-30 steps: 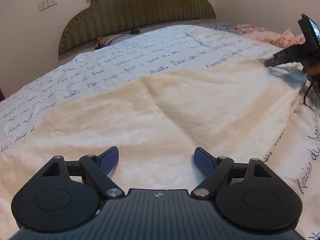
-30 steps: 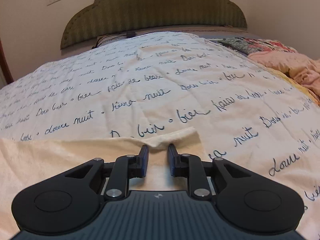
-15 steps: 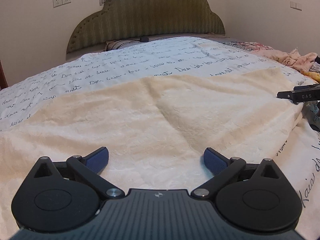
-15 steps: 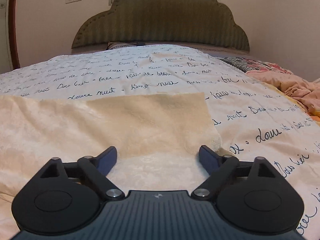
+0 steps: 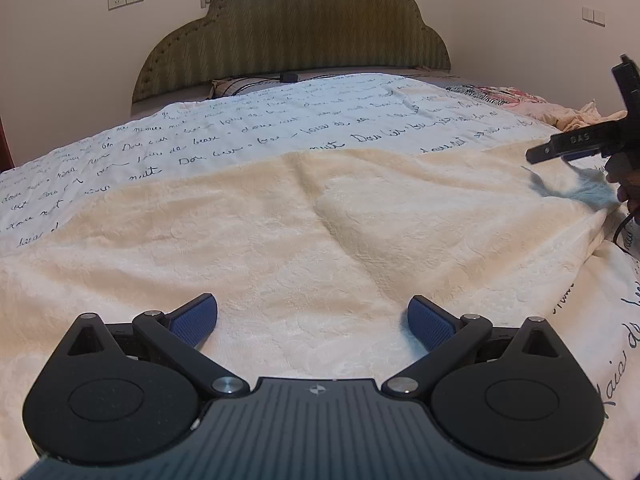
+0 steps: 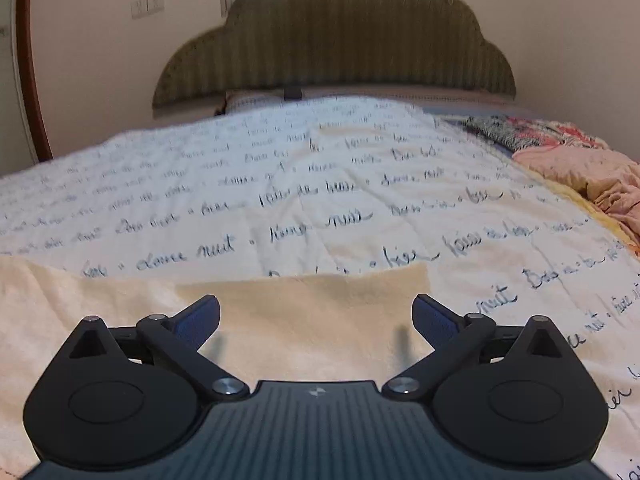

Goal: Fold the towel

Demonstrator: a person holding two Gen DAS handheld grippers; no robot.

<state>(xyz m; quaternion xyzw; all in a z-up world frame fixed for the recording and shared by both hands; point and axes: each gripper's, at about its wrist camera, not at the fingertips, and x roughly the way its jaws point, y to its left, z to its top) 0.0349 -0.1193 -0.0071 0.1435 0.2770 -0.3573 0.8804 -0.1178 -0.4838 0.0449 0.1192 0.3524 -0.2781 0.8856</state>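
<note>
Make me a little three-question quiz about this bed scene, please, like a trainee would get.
1. True or false: the left gripper is clamped on the cream towel.
2. Multiple choice: what covers the bed under the towel? A) a plain blue sheet B) a white bedspread printed with handwriting C) a bare mattress
3. Fill in: the right gripper hovers over the towel's far ____ corner.

Key:
1. False; its fingers stand wide apart with nothing between them.
2. B.
3. Right; this gripper is open too.
</note>
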